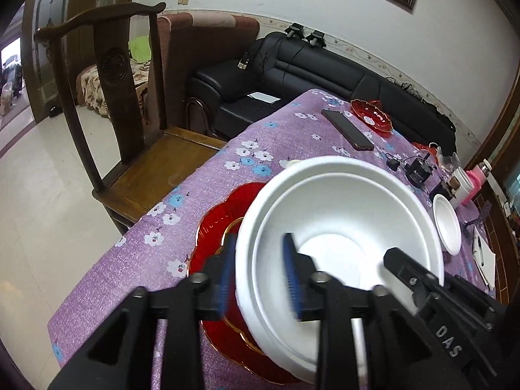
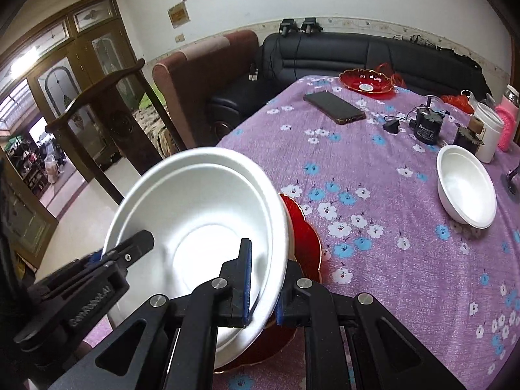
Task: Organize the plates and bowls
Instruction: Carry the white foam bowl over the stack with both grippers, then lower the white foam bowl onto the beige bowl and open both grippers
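Note:
Two nested white bowls [image 1: 338, 214] sit tilted over a red scalloped plate [image 1: 217, 224] near the table's front edge. My left gripper [image 1: 260, 276] straddles the bowls' left rim, one blue pad inside and one outside, with a gap to the wall. My right gripper [image 2: 262, 284] is shut on the right rim of the white bowls [image 2: 201, 208], with the red plate [image 2: 305, 243] beneath. A single white bowl [image 2: 466, 185] stands at the right. A smaller red dish [image 2: 367, 81] sits at the far end.
The table has a purple flowered cloth [image 2: 390, 260]. A black phone [image 2: 334, 107], a black adapter [image 2: 425, 126], a white cup [image 2: 487, 133] and a pink bottle [image 2: 507, 123] lie beyond. A wooden chair [image 1: 130, 136] stands left of the table; a black sofa [image 1: 325, 74] is behind.

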Action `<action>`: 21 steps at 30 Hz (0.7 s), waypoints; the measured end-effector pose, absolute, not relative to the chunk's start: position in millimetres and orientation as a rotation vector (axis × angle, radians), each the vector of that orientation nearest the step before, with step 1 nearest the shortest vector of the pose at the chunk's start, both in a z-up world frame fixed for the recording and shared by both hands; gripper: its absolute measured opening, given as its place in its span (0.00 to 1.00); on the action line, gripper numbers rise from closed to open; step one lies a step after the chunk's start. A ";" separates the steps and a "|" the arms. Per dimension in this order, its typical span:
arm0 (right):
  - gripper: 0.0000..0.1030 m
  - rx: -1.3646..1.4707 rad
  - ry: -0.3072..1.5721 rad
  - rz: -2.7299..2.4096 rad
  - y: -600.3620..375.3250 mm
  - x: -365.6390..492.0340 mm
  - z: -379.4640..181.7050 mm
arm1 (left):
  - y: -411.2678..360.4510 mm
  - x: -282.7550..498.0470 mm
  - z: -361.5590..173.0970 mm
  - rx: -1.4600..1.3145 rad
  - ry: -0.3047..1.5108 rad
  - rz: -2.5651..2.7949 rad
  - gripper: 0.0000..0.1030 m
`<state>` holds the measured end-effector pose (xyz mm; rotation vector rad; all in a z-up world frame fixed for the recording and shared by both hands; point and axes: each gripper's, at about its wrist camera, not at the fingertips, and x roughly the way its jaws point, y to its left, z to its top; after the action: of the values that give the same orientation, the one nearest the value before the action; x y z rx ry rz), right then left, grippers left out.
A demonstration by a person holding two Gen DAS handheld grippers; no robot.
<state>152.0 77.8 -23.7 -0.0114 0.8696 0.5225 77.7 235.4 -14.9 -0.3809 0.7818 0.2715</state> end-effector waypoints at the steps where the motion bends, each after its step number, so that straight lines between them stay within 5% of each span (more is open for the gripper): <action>1: 0.13 -0.010 0.871 0.525 79.8 151.9 -24.1 | 237.9 75.5 -14.9 -0.394 0.773 0.272 0.40; 5: 0.15 -0.014 0.859 0.520 84.1 152.1 -22.3 | 243.3 67.1 -10.8 -0.423 0.748 0.267 0.45; 10: 0.40 -0.078 0.795 0.504 91.5 145.2 -17.5 | 244.2 48.8 0.6 -0.428 0.692 0.286 0.57; 21: 0.61 -0.117 0.680 0.500 85.7 120.1 3.7 | 229.5 13.9 32.3 -0.346 0.567 0.366 0.70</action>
<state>120.1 85.7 3.7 -0.1171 0.6800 0.4997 13.9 229.5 32.3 -0.3462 0.5670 0.3663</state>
